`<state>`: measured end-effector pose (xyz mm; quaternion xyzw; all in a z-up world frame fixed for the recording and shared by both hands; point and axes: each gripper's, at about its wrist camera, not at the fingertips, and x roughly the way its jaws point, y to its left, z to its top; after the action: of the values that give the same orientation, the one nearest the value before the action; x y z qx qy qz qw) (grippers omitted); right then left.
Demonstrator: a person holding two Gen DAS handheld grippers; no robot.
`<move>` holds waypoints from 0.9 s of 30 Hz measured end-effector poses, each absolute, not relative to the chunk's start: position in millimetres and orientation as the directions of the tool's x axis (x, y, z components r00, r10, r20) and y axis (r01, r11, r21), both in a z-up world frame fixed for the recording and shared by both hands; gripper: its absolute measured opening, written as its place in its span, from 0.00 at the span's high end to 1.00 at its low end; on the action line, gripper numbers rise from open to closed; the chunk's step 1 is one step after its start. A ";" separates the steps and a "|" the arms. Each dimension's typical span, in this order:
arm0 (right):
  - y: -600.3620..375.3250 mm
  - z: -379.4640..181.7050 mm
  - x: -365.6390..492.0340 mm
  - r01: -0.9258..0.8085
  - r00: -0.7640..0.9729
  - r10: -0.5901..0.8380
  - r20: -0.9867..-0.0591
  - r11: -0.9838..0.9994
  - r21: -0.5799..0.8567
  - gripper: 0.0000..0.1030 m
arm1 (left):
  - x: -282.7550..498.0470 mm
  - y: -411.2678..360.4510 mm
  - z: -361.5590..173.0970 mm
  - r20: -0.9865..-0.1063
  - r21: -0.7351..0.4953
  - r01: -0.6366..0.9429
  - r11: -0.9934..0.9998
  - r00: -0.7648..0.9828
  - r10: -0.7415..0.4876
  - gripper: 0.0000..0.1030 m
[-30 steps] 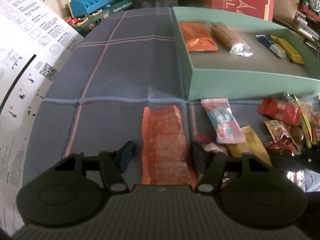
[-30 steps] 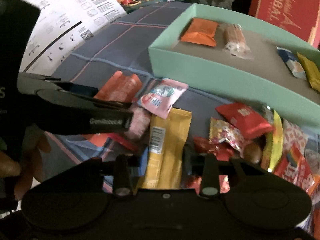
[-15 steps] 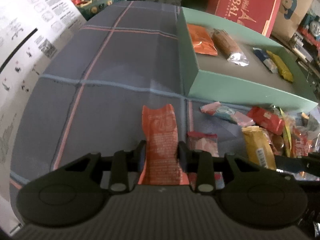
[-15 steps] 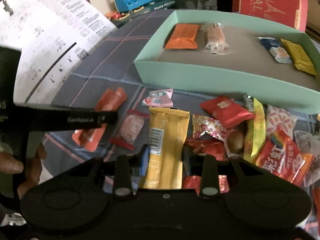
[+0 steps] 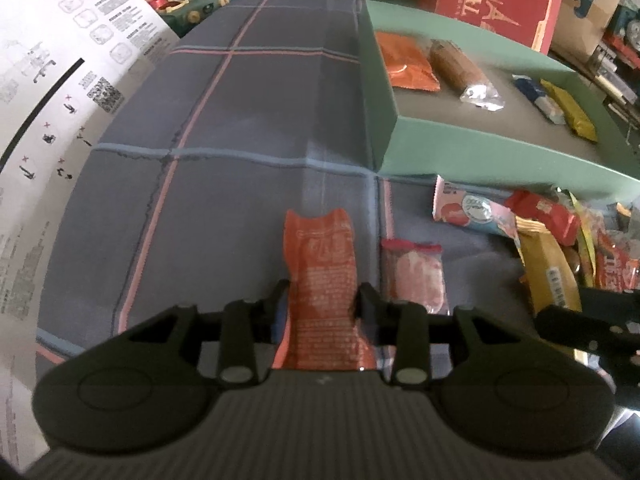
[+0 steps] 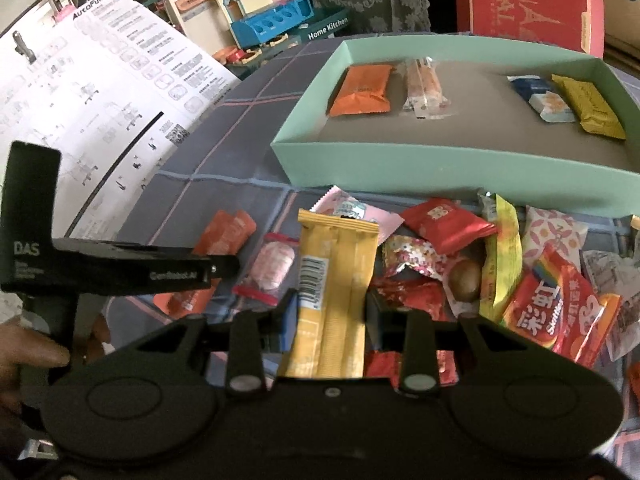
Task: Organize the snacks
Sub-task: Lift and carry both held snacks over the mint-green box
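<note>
Four snacks in box: the mint-green box (image 6: 460,160) holds an orange packet (image 6: 362,90) and a clear-wrapped bar (image 6: 424,80) at its far-left end, a blue-white packet (image 6: 540,98) and a yellow packet (image 6: 588,106) to their right.
Cloth: the plaid cloth (image 5: 240,120) lies bare left of the box.
Pile: loose snacks (image 6: 500,264) crowd just before the box's front wall.
Writing: red carton (image 6: 528,0) behind the box reads "GLOBAL"; a toy box (image 6: 326,28), "Home Kitchen".
Right gripper (image 6: 330,312): clamped on a yellow bar (image 6: 338,280).
Left gripper (image 5: 320,304): jaws opening, red-orange packet (image 5: 320,272) between them; whether the pads press it, I cannot tell.
</note>
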<state>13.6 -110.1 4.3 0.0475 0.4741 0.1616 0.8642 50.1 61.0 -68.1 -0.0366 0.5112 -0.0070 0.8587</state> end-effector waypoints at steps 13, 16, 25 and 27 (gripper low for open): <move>-109.6 21.2 10.1 -0.256 0.517 0.348 -0.782 0.935 0.247 0.67 | 39.9 63.9 -39.5 -0.847 -0.092 -0.042 0.995 0.529 -0.056 0.67; -109.0 28.7 11.6 -0.261 0.529 0.353 -0.772 0.933 0.247 0.67 | 37.7 60.6 -26.7 -0.831 -0.097 -0.028 0.995 0.553 -0.066 0.67; -116.0 45.5 12.9 -0.255 0.558 0.366 -0.745 0.930 0.266 0.67 | 34.2 45.1 9.9 -0.786 -0.116 0.024 0.993 0.609 -0.107 0.67; -120.9 50.8 14.4 -0.245 0.568 0.366 -0.737 0.930 0.273 0.67 | 34.9 39.7 17.3 -0.778 -0.113 0.040 0.993 0.618 -0.113 0.67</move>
<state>14.4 -120.9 50.8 0.0702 0.4311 0.1732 0.8827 34.9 39.7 17.3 -0.0423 0.4348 -0.0425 0.8985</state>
